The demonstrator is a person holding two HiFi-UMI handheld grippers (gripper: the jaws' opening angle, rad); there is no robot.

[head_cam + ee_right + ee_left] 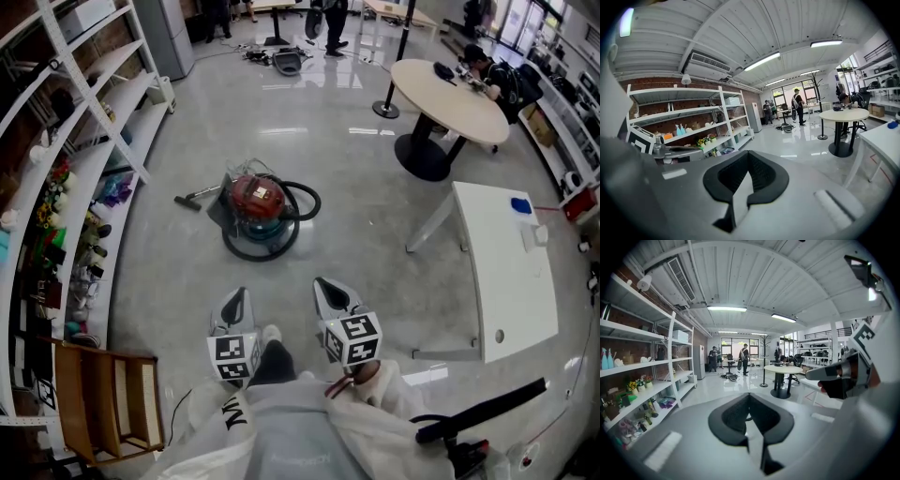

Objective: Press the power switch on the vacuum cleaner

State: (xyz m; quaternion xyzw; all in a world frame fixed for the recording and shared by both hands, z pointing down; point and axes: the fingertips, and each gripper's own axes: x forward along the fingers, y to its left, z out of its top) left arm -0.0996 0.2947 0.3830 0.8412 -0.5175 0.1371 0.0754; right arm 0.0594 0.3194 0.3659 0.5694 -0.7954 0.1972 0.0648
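Note:
The vacuum cleaner (257, 201) is a red canister on a dark base, standing on the grey floor with its black hose (302, 202) coiled round it and a nozzle lying to its left. It appears only in the head view. My left gripper (239, 294) and right gripper (324, 282) are held side by side low in that view, well short of the vacuum and pointing towards it. Both are shut with nothing between the jaws. In the gripper views the left gripper (749, 395) and the right gripper (747, 153) look level across the room, above the vacuum.
White shelving (86, 141) with small items runs along the left. A round table (450, 98) stands far right, a white rectangular table (511, 267) nearer right. A wooden crate (108, 403) sits by my left side. People (323, 19) stand at the far end.

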